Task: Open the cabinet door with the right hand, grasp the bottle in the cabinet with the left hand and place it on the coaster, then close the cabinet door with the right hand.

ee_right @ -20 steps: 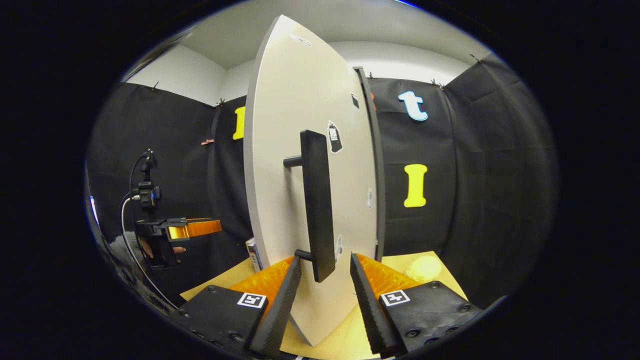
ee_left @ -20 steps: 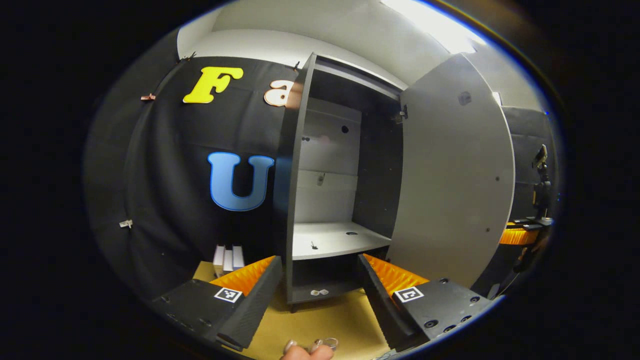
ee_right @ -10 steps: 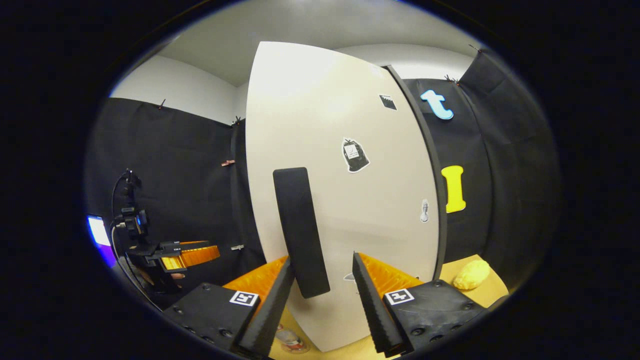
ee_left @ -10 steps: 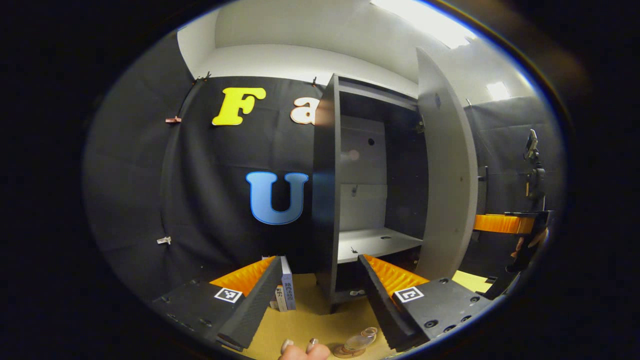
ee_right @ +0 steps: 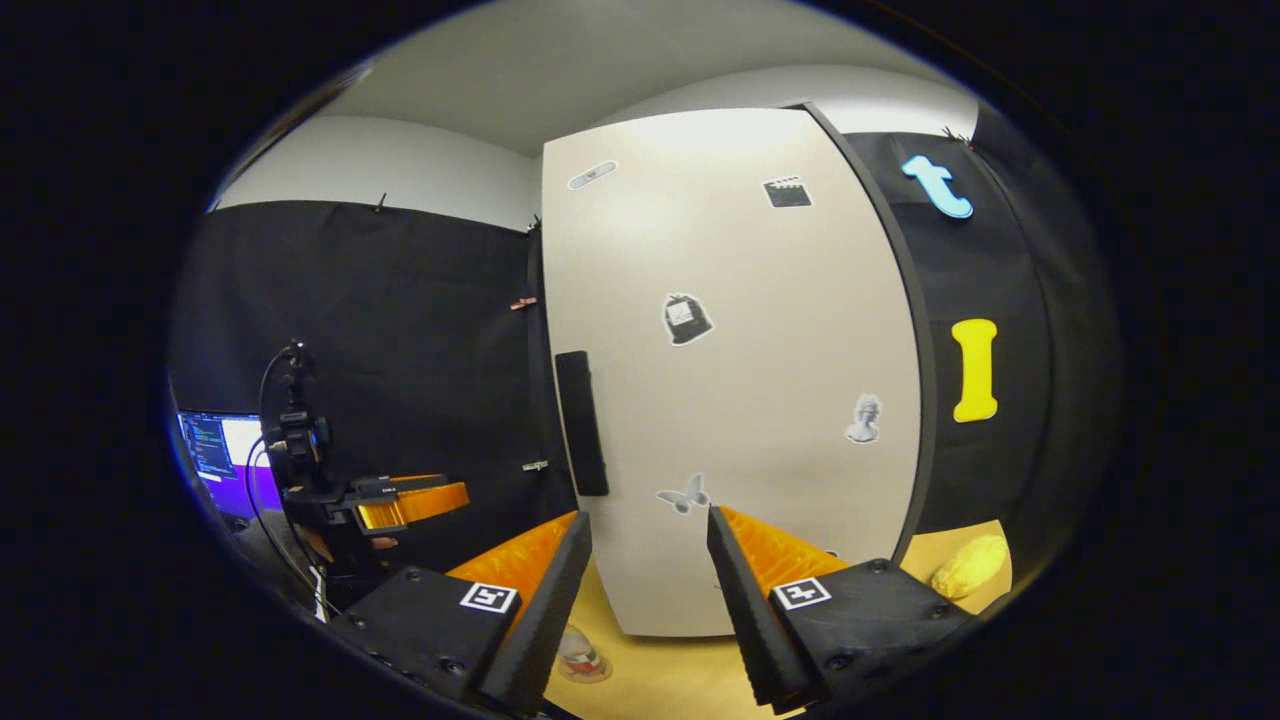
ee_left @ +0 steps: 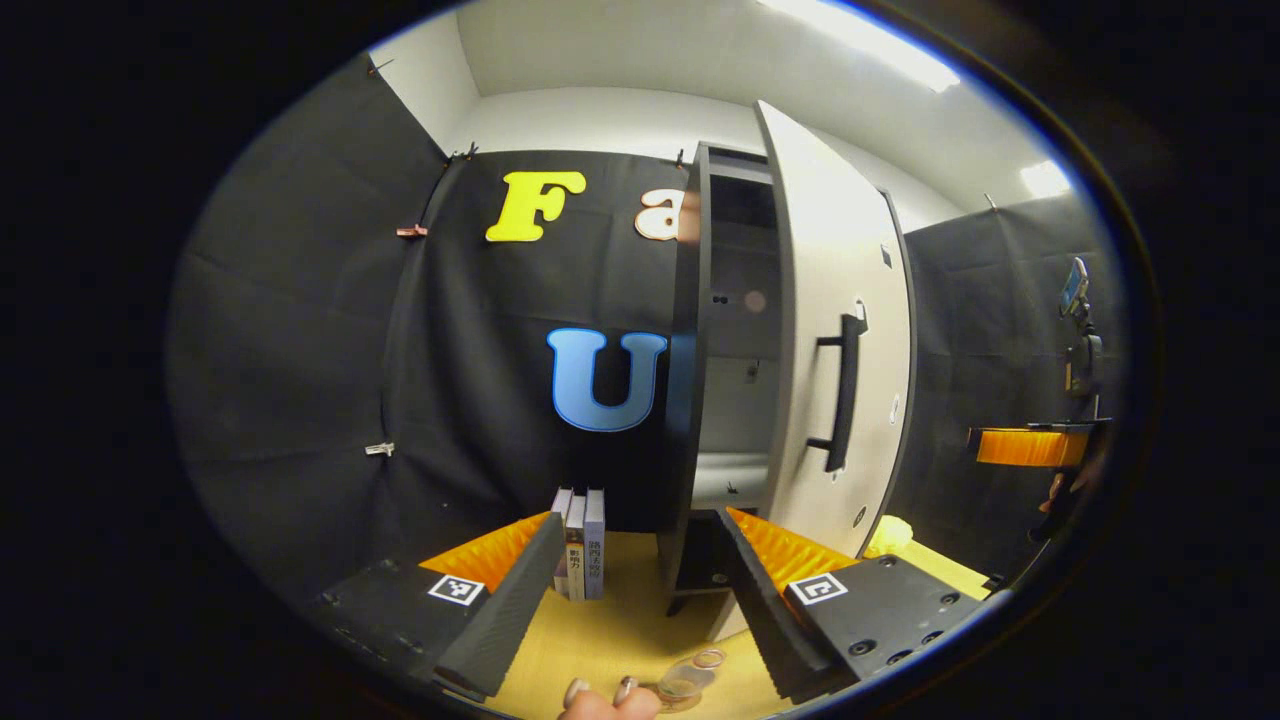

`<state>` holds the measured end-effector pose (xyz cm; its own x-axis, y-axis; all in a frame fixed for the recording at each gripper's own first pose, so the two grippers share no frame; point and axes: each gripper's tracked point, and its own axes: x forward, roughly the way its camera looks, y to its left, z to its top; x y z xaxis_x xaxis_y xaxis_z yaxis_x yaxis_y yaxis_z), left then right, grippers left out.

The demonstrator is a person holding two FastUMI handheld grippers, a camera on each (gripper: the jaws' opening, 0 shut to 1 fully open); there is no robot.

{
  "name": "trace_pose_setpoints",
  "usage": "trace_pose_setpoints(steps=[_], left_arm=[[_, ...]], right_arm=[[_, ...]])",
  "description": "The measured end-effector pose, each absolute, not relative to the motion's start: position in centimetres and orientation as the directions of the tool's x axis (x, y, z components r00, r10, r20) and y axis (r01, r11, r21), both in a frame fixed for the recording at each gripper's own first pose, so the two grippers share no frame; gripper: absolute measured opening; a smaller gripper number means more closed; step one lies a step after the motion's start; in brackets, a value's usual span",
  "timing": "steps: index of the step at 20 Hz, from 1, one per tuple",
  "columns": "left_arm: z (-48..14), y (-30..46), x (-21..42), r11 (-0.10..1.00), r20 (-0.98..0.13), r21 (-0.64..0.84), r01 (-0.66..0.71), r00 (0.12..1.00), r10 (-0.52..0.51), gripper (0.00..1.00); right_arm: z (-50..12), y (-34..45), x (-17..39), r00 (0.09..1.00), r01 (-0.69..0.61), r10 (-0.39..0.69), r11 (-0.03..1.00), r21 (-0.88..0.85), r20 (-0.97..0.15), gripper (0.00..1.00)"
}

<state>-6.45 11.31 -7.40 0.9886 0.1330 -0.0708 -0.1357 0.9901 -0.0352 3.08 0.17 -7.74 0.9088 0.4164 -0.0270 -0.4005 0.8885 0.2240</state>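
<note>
Near edge, L view: left gripper (ee_left: pixel 628 585) is sitting w/ fingers spread, holding nothing; bottle (ee_left: pixel 684 682) is standing on coaster (ee_left: pixel 672 698) just below it, so placing looks done.
Near edge, R view: right gripper (ee_right: pixel 640 590) is gaping wide, gripping nothing, facing the cabinet door (ee_right: pixel 740 370); bottle is peeking btwn its fingers.
Mid, tabletop: books (ee_left: pixel 580 540) are standing beside the cabinet (ee_left: pixel 690 400).
Far, door: handle (ee_right: pixel 582 422) is hanging free, apart from the fingers; door is showing a gap in L view, prob. swinging shut, not yet closed.
</note>
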Motion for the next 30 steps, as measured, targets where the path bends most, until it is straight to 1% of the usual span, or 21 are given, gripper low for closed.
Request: trace_pose_setpoints(steps=[1,2,3,4,5,6,8,11,12,15,16,17,18,22,24,27,30], left_arm=[[-7.8,9.8,-6.6,0.99,-0.082,-0.048,-0.129,0.989,0.125,0.95],[-8.1,7.7,-6.9,0.993,-0.088,-0.059,-0.1,0.992,0.095,0.95],[-8.1,5.9,-7.3,0.995,-0.092,-0.057,-0.076,0.993,0.07,0.93],[-8.0,4.8,-7.9,0.997,-0.093,-0.043,-0.059,0.994,0.055,0.95],[-7.8,3.9,-8.4,0.999,-0.092,-0.022,-0.041,0.995,0.039,0.93],[-7.6,2.7,-9.3,1.0,-0.085,-0.004,-0.023,0.996,0.022,0.95],[-7.5,0.2,-11.1,1.0,-0.086,0.002,0.024,0.996,-0.024,0.95],[-7.5,-3.3,-13.7,0.996,-0.085,-0.002,0.092,0.992,-0.092,0.95],[-7.5,-4.3,-14.5,0.995,-0.088,-0.001,0.103,0.991,-0.103,0.95],[-8.0,-7.1,-15.9,0.992,-0.103,-0.02,0.124,0.987,-0.125,0.95],[-8.2,-7.8,-16.1,0.991,-0.109,-0.033,0.126,0.986,-0.129,0.92],[-8.1,-8.5,-16.3,0.991,-0.109,-0.043,0.129,0.985,-0.133,0.95],[-7.9,-8.9,-16.5,0.991,-0.109,-0.043,0.129,0.985,-0.133,0.95],[-6.9,-8.2,-17.1,0.997,-0.082,-0.013,0.075,0.994,-0.075,0.95],[-6.6,-8.3,-17.0,0.997,-0.084,-0.018,0.069,0.994,-0.071,0.95],[-6.2,-8.0,-16.3,0.998,-0.076,-0.026,0.062,0.995,-0.063,0.95],[-6.4,-7.9,-15.6,0.996,-0.084,-0.065,0.068,0.994,-0.074,0.95]], right_arm=[[-8.2,-1.8,2.4,0.921,-0.368,0.388,0.899,0.237,-0.042,0.78],[-8.1,-3.6,1.6,0.934,-0.336,0.355,0.91,0.244,-0.035,0.75],[-7.8,-5.6,1.0,0.95,-0.298,0.312,0.923,0.243,-0.02,0.74],[-7.7,-7.5,-0.1,0.964,-0.256,0.266,0.937,0.237,-0.01,0.74],[-7.8,-9.5,-1.4,0.977,-0.207,0.215,0.951,0.23,-0.008,0.74],[-7.8,-11.0,-2.8,0.985,-0.168,0.174,0.96,0.224,-0.007,0.74],[-7.8,-13.8,-6.1,0.996,-0.088,0.094,0.971,0.223,-0.013,0.74],[-7.6,-15.8,-10.9,0.999,-0.043,0.044,0.974,0.223,-0.002,0.74],[-7.9,-16.8,-12.4,1.0,-0.019,0.023,0.978,0.21,-0.017,0.74],[-8.0,-17.3,-14.9,0.999,-0.01,0.016,0.99,0.141,-0.045,0.74],[-7.5,-17.0,-15.3,0.999,-0.022,0.027,0.992,0.125,-0.037,0.74],[-7.0,-16.3,-15.4,0.999,-0.043,0.047,0.991,0.124,-0.024,0.74],[-6.6,-15.6,-15.4,0.998,-0.063,0.065,0.99,0.124,-0.013,0.74],[-6.3,-13.9,-14.5,0.992,-0.121,0.122,0.989,0.085,-0.005,0.75],[-6.1,-13.3,-14.2,0.989,-0.145,0.145,0.986,0.088,0.001,0.75],[-6.2,-13.4,-13.1,0.989,-0.146,0.146,0.986,0.083,0.0,0.75],[-6.1,-13.0,-12.4,0.988,-0.158,0.157,0.986,0.062,0.006,0.75]])
